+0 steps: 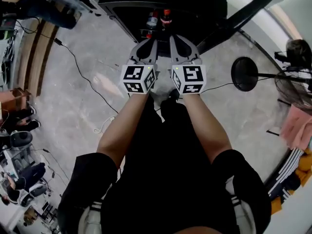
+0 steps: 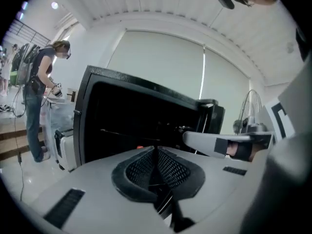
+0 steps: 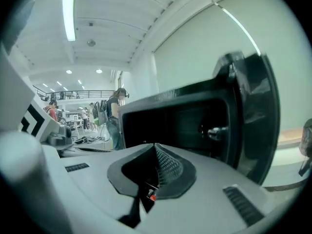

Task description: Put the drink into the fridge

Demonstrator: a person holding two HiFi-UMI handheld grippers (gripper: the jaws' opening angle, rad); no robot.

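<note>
A black fridge (image 1: 195, 4) stands on the floor ahead with its door (image 1: 234, 21) swung open to the right. Inside it, two drink bottles (image 1: 152, 19) with red caps stand side by side, and a further red cap (image 1: 148, 34) shows lower down. My left gripper (image 1: 147, 42) and right gripper (image 1: 174, 39) are held side by side just in front of the opening, pointing into it. The left gripper (image 2: 156, 150) has its jaws together with nothing between them. So does the right gripper (image 3: 156, 146). The dark fridge interior (image 2: 136, 121) fills the left gripper view, and the door (image 3: 248, 106) shows in the right gripper view.
A black standing fan (image 1: 244, 73) is on the floor to the right of the door. A black cable (image 1: 83, 72) runs across the floor on the left. Another person (image 2: 39, 96) stands left of the fridge. Clothes (image 1: 297, 126) hang at far right.
</note>
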